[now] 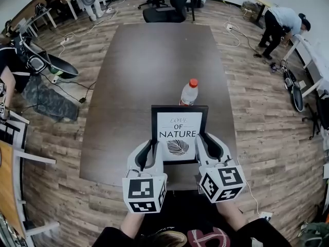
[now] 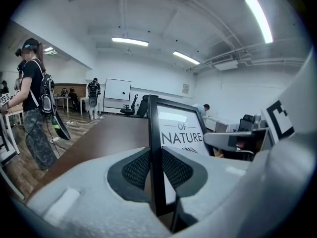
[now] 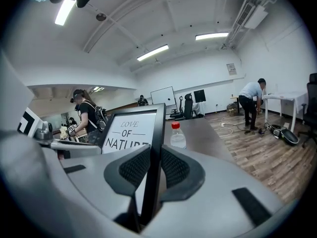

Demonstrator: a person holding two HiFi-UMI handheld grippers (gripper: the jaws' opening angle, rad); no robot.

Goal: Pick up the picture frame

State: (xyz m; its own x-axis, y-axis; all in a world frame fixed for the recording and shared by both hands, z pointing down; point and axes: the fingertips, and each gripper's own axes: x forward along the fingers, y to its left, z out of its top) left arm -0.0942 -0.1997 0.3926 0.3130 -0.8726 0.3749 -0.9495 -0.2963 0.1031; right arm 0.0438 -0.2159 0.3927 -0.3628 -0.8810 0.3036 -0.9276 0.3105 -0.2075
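The picture frame (image 1: 179, 130) stands upright over the near end of the table (image 1: 154, 60), seemingly just clear of its top. The left gripper (image 1: 152, 151) has its fingers (image 2: 134, 168) clamped on the left rail, and the right gripper (image 1: 205, 144) is clamped on the right rail. To carry it well, both hands should rise level with an even squeeze, so the thin, rigid frame neither twists nor slips. The frame is matte black and rectangular, around a smooth white print. The finger pads are dark and ribbed. Just beyond the frame stands a clear, red-capped plastic bottle (image 1: 189, 92).
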